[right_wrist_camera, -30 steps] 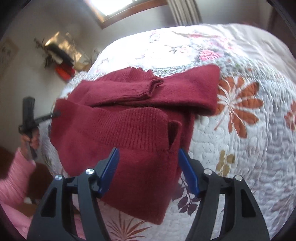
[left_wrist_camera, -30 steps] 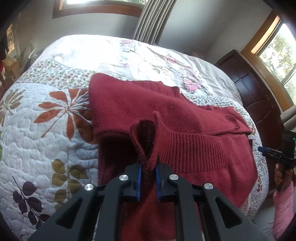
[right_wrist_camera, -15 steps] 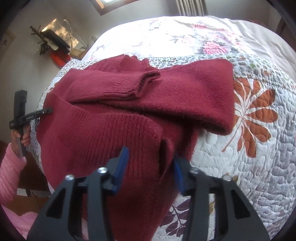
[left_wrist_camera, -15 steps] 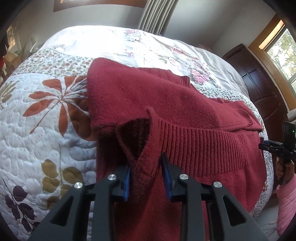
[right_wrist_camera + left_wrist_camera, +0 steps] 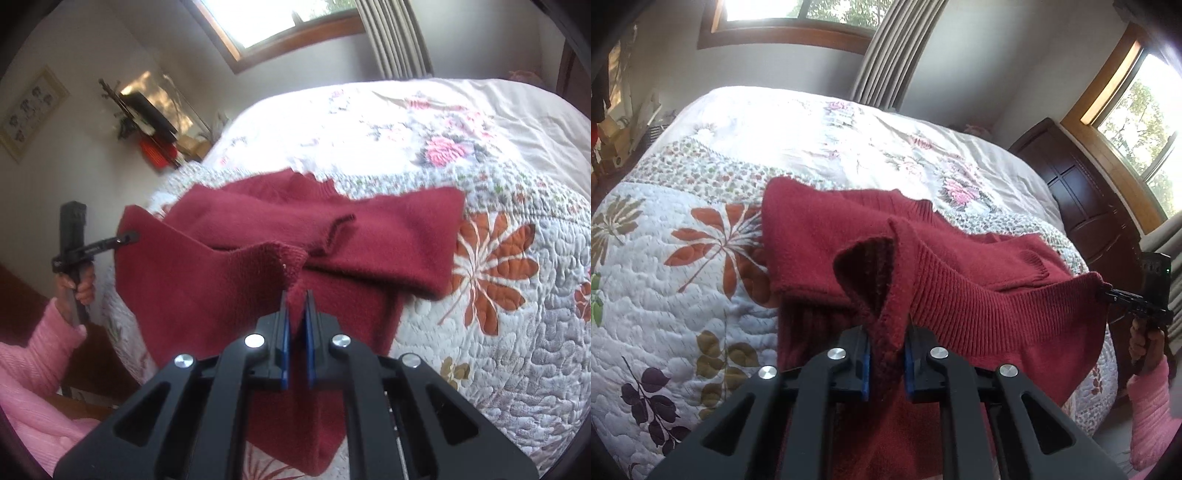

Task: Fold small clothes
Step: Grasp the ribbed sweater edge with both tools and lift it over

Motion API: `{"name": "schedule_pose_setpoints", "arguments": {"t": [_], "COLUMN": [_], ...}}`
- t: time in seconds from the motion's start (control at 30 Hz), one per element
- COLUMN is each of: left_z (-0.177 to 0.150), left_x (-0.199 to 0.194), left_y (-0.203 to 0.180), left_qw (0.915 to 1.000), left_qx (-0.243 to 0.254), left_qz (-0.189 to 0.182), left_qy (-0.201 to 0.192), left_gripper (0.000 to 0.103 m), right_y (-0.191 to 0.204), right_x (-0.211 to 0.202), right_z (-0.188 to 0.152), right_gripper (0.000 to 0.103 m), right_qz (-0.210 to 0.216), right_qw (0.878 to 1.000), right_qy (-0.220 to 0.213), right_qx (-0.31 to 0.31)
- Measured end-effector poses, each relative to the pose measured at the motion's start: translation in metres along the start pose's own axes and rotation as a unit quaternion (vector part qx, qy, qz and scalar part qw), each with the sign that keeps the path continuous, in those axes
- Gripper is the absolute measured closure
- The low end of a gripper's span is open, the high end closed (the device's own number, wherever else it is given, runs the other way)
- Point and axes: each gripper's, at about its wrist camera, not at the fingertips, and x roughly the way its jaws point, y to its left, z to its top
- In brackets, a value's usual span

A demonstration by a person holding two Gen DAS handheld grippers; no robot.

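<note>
Red sweater [image 5: 960,266] hem stretched between left gripper [image 5: 886,354] and right gripper [image 5: 296,332] | both clenched on hem corners | bed [image 5: 701,206] ahead

Both grippers are raised and clamped: left gripper [image 5: 886,328] and right gripper [image 5: 296,306], jaws nearly closed.

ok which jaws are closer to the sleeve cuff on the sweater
right. the right jaws pinch the sweater edge just in front of the sleeve cuff; the left jaws hold its far corner
</note>
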Motion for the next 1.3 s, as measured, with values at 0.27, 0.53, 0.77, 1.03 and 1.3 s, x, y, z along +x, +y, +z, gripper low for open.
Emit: {"name": "schedule_pose_setpoints", "arguments": {"t": [0.27,0.53,0.77,1.03,1.3], "left_z": [0.076,0.153,0.151,0.131,0.127], "left_x": [0.0,0.063,0.157,0.211,0.2], "left_y": [-0.015,0.01,0.026,0.046,0.06], "left_qw": [0.9985,0.997,0.993,0.9832,0.9823], "left_qx": [0.011,-0.013,-0.015,-0.029,-0.066], "left_qz": [0.004,0.056,0.107,0.14,0.131], "left_qy": [-0.053,-0.051,0.048,0.113,0.116], "left_gripper": [0.09,0.09,0.09,0.086,0.069], "right_y": [-0.009,-0.059,-0.11,-0.151,-0.16], "right_x": [-0.023,0.021,0.111,0.175,0.177], "right_z": [0.073,0.155,0.159,0.125,0.115], "right_gripper": [0.097,0.097,0.097,0.097,0.086], "right_qz": [-0.014,-0.049,-0.096,-0.121,-0.127], "right_qw": [0.999,0.996,0.988,0.97,0.963], "right_qy": [-0.05,-0.044,0.025,0.098,0.104], "right_qx": [0.015,0.067,0.116,0.188,0.214]}}
